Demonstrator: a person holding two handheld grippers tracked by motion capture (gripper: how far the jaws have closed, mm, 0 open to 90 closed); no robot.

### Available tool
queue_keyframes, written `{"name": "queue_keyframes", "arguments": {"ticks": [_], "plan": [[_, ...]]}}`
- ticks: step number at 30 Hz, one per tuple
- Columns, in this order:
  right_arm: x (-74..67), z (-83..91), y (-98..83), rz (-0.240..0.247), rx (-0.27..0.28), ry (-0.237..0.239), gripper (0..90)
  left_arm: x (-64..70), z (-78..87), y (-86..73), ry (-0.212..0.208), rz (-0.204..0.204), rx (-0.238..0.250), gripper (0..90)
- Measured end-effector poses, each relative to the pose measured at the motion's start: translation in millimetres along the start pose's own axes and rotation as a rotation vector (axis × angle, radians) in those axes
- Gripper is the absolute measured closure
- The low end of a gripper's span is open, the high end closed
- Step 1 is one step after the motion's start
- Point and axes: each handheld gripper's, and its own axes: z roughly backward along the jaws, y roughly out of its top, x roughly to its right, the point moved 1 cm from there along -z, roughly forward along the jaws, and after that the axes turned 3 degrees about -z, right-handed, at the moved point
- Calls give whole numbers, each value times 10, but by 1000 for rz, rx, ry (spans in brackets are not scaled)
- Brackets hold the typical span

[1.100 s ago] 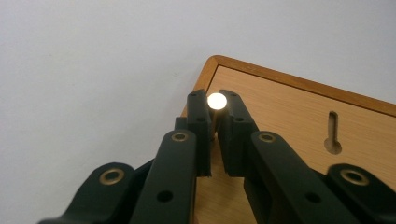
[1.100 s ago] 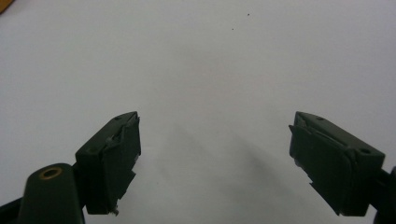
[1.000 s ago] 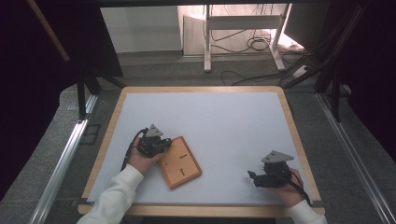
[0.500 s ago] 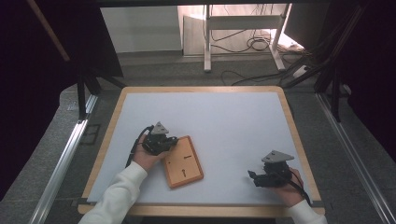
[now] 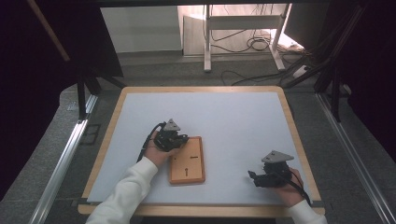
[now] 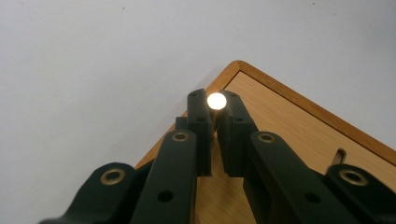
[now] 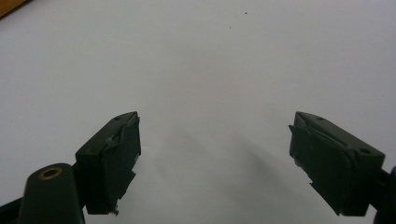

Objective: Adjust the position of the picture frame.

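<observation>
A flat wooden board (image 5: 187, 160) with small dark slots lies near the table's front, its long sides running front to back. My left gripper (image 5: 179, 139) is at the board's far left corner. In the left gripper view its jaws (image 6: 215, 95) are shut on a small shiny round piece (image 6: 216, 101) right above the corner of the board (image 6: 289, 126); what the piece is cannot be told. My right gripper (image 5: 252, 176) rests at the front right, open. The right gripper view has its fingers (image 7: 112, 158) wide apart over the bare white surface (image 7: 215, 70), with nothing between them.
The white work surface (image 5: 224, 116) has a wooden rim (image 5: 289, 116). Metal rails (image 5: 70, 149) run along both sides of the table. Cables and a stand's legs (image 5: 243, 42) lie on the floor beyond the far edge.
My left gripper has moved to the right, and the board has turned from a slant to lie straight. The right gripper has stayed in place.
</observation>
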Motion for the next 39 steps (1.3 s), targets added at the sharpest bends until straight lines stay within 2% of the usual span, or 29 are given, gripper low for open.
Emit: {"name": "queue_keyframes", "arguments": {"ticks": [7,17,19,20,21,22,23,25,30,36,39], "plan": [[8,1,-6,1,-1,-3,168,48,-63,35,-7,-20,-14,844],[8,-9,-17,-5,-7,-6,168,36,-62,9,-14,-13,-6,842],[5,-13,-15,-3,-7,-7,168,16,-53,4,-24,0,11,830],[2,-13,-14,1,-2,-6,168,8,-30,9,-26,13,35,786],[-4,-13,-11,2,5,-6,168,8,-30,9,-26,13,35,725],[-8,-9,-8,6,9,-6,168,-4,42,25,-5,7,60,702],[-14,-5,-4,12,18,-1,168,-12,85,29,1,2,66,695],[-31,-1,4,19,33,7,168,-21,168,24,-8,8,73,644],[-81,3,26,38,58,31,168,-17,273,-28,6,6,48,460],[-129,2,36,47,81,51,168,20,298,-104,5,-31,12,379],[-152,-2,37,56,98,65,168,24,293,-117,-6,-31,5,367]]}}
